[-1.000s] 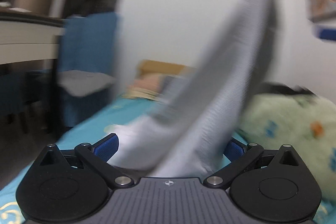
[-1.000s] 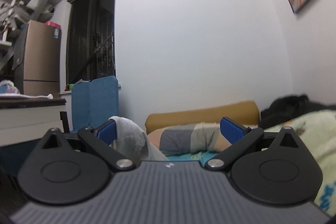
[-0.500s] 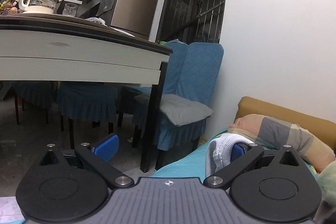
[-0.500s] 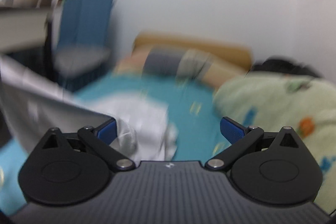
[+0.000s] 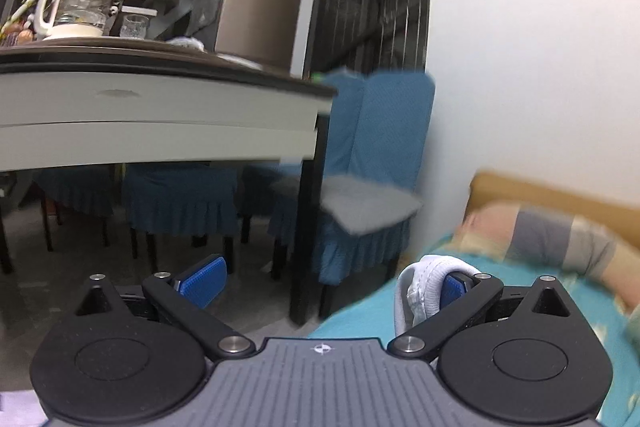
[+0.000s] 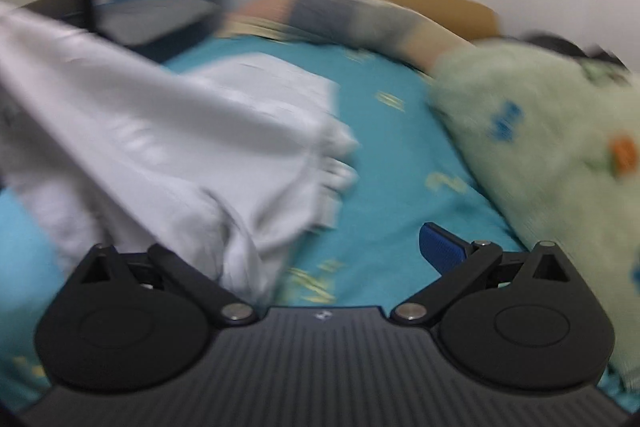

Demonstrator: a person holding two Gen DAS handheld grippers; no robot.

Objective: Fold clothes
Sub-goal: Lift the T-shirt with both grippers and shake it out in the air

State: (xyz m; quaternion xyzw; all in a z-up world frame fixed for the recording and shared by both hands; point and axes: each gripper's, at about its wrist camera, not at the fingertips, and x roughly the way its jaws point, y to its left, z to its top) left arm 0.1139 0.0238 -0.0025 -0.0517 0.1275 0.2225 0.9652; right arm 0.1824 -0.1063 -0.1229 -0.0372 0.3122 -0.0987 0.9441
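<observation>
A white garment (image 6: 168, 131) lies bunched on the teal bed sheet (image 6: 392, 155) and rises in a taut band toward the upper left. Its cloth covers the left finger of my right gripper (image 6: 320, 247). The right finger's blue pad (image 6: 440, 247) is bare, and the jaws stand wide apart. In the left wrist view, a white ribbed hem (image 5: 424, 267) loops over the right finger of my left gripper (image 5: 328, 285). That gripper is also open, with its left pad (image 5: 204, 281) bare over the floor.
A white-edged table (image 5: 160, 115) with a glass kettle (image 5: 80, 3) stands left of the bed, with blue-covered chairs (image 5: 380, 147) and a grey cushion (image 5: 368, 207) beside it. A striped pillow (image 6: 352, 15) and a green blanket (image 6: 540, 131) lie on the bed's far and right sides.
The right wrist view has tipped down from the wall to the bed, and the garment now stretches across its left side. The left gripper swung toward the table, with only the hem left on its finger.
</observation>
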